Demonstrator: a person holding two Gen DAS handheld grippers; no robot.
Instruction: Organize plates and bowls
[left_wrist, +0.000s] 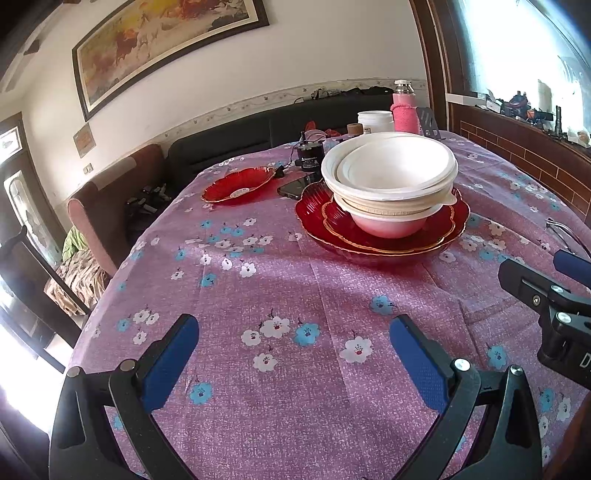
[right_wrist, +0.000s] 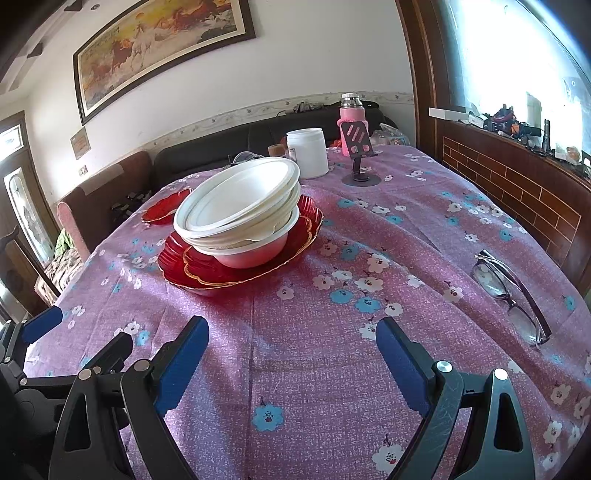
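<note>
With my left gripper (left_wrist: 293, 363) and right gripper (right_wrist: 291, 360) both spread and empty near me, the white bowls (right_wrist: 240, 214) lean on the red plates (right_wrist: 236, 262) mid-table, so a nudge could, I think, topple them.

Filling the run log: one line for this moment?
left claw open | right claw open | white bowls stacked on red plates
</note>
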